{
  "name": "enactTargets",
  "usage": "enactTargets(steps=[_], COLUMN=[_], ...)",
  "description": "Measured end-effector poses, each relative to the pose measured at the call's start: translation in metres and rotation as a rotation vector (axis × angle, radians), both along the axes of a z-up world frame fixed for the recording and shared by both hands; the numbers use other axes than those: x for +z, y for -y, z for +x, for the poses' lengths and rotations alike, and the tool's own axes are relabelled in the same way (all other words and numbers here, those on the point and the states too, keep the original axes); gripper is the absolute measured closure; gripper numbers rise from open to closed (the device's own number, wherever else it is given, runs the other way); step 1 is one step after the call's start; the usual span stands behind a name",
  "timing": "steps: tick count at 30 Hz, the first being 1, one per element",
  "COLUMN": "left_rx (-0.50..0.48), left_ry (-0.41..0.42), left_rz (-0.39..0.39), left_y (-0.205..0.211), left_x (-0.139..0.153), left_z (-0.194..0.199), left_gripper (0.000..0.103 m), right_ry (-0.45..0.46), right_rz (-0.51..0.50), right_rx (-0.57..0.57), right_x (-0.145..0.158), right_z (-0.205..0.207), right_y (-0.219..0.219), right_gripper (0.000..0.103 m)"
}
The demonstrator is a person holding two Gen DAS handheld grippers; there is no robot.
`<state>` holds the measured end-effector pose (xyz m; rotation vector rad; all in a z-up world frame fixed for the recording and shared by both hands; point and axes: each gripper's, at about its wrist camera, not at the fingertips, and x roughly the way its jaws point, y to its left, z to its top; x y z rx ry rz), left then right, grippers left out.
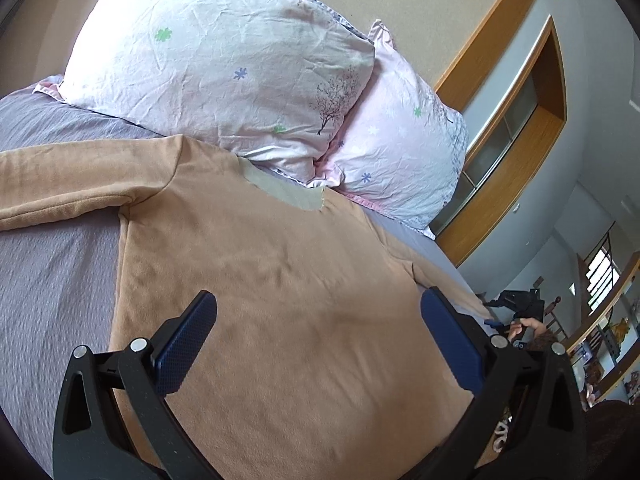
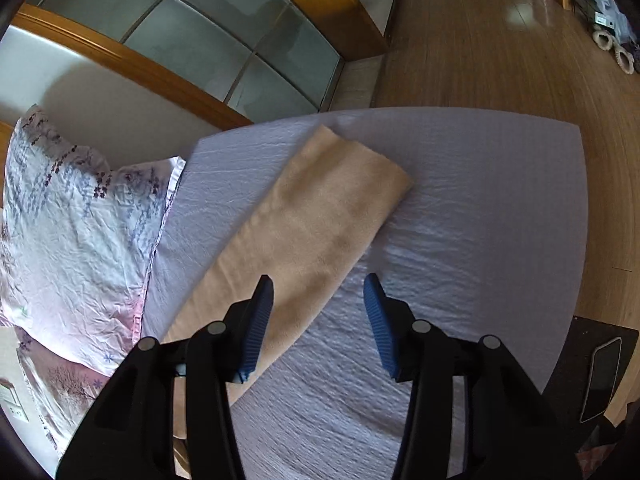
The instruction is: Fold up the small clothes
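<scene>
Across the lower half of the left wrist view, the left gripper (image 1: 318,318) hangs with its jaws spread wide, holding nothing, and the body of the tan shirt (image 1: 280,300) fills the gap between them. Whether the blue pads (image 1: 188,344) touch the fabric cannot be told. The shirt lies flat on the grey bedsheet (image 1: 52,280), its hem toward 6 o'clock and its collar (image 1: 284,190) toward 12. One sleeve (image 1: 80,184) stretches out flat toward 9 o'clock, with bare sheet on both sides of it. Beyond the collar, at 12 to 1 o'clock, two floral pillows (image 1: 224,76) press close against the neckline, leaving little room there.

From the right wrist view, the right gripper (image 2: 318,292) is likewise open and empty. Its left finger (image 2: 258,320) overlaps the other sleeve (image 2: 320,216); its right finger sits over bare bedsheet (image 2: 460,208). This sleeve runs from 7 o'clock up toward 12, ending in a squared cuff (image 2: 360,152) short of the mattress edge. Wide open sheet lies from 1 to 4 o'clock, out to the bed's edge and the wooden floor (image 2: 500,40). A pillow (image 2: 80,220) borders the sheet at 9 o'clock.
</scene>
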<state>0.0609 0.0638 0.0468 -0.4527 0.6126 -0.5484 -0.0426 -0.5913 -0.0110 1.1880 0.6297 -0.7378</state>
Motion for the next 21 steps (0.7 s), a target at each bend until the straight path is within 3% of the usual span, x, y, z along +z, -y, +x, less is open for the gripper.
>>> enactTargets(steps=[2, 4, 7, 9, 12, 15, 18, 21], left_rx=[0.02, 0.039, 0.07, 0.098, 0.166, 0.226, 0.311, 0.43], left_ry=[-0.009, -0.024, -0.042, -0.052, -0.062, -0.086, -0.114, -0.133], left_rz=[-0.02, -0.039, -0.051, -0.025, 0.016, 0.015, 0.003, 0.01], left_y=[-0.009, -0.017, -0.031, -0.038, -0.055, -0.075, -0.101, -0.129], left_x=[-0.002, -0.005, -0.01, -0.01, -0.009, -0.007, -0.005, -0.002], left_z=[0.007, 0.012, 0.015, 0.014, 0.014, 0.016, 0.011, 0.002], left_gripper=[0.001, 0.001, 0.001, 0.001, 0.001, 0.001, 0.001, 0.001], right_ry=[0.019, -0.004, 0.012, 0.039, 0.174, 0.303, 0.392, 0.416], right_rz=[-0.021, -0.028, -0.026, -0.17, -0.363, -0.5, -0.504, -0.439], right_rx=[-0.019, -0.032, -0.028, 0.055, 0.303, 0.609, 0.908, 1.176], right_x=[-0.006, -0.012, -0.009, 0.027, 0.094, 0.144, 0.156, 0.137], right_z=[0.004, 0.014, 0.028, 0.05, 0.108, 0.169, 0.227, 0.272], right_y=[0.004, 0.011, 0.015, -0.007, -0.08, -0.184, -0.29, -0.393], right_gripper=[0.06, 0.099, 0.099, 0.099, 0.099, 0.099, 0.099, 0.1])
